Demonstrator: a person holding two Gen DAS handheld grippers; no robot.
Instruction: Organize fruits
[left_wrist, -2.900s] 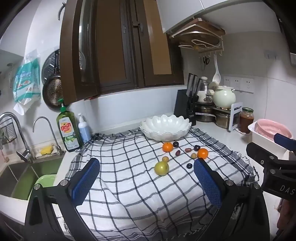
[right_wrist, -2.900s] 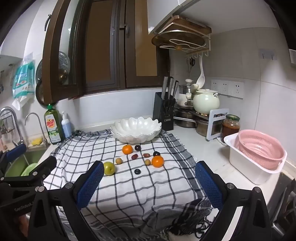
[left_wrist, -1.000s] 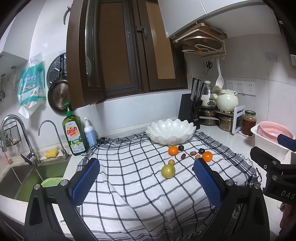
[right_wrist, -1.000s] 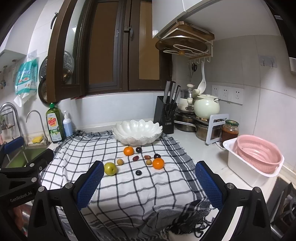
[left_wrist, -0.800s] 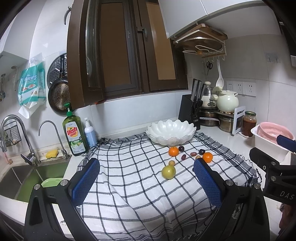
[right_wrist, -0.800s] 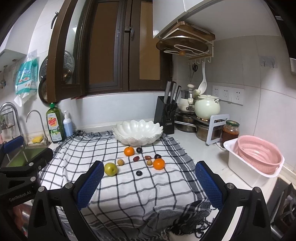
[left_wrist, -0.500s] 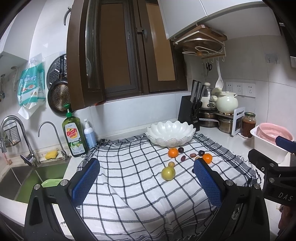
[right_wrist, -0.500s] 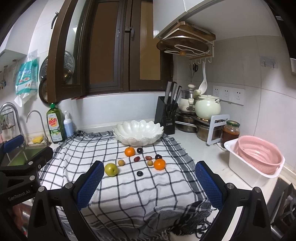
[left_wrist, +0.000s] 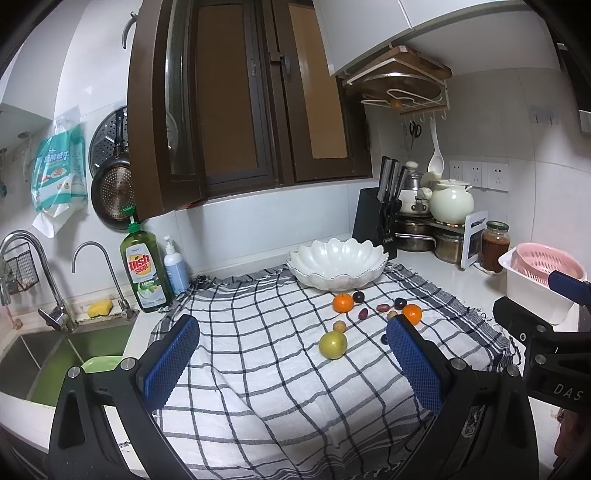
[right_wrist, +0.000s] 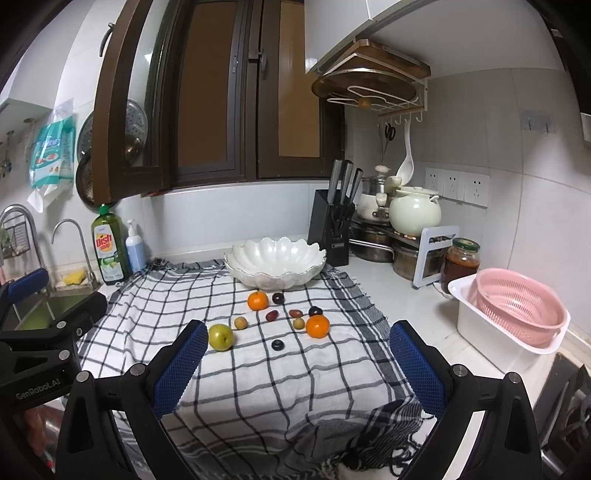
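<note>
Counter layout. A cloth (right_wrist: 258, 373) covers the counter; a bowl (right_wrist: 275, 262) sits at its back edge. In front of the bowl lie the fruits, apart from one another: one tangerine (right_wrist: 257, 300) nearest the bowl with a plum (right_wrist: 277, 297) just to its right; a second tangerine (right_wrist: 317, 326) farther front and right; a pear (right_wrist: 221, 336) front left, a small round fruit (right_wrist: 240, 322) just behind it; one grape (right_wrist: 277, 345) nearest the front (several other small fruits sit between the tangerines). Right of the bowl: a knife block (right_wrist: 332, 229), then pots (right_wrist: 373, 240) and a jar (right_wrist: 460, 262). Far right: a colander (right_wrist: 521, 306) inside a tub (right_wrist: 498, 343). Left of the cloth: a soap bottle (right_wrist: 108, 247), a pump bottle (right_wrist: 136, 247), taps (right_wrist: 72, 236) and a sink (left_wrist: 74, 343).
</note>
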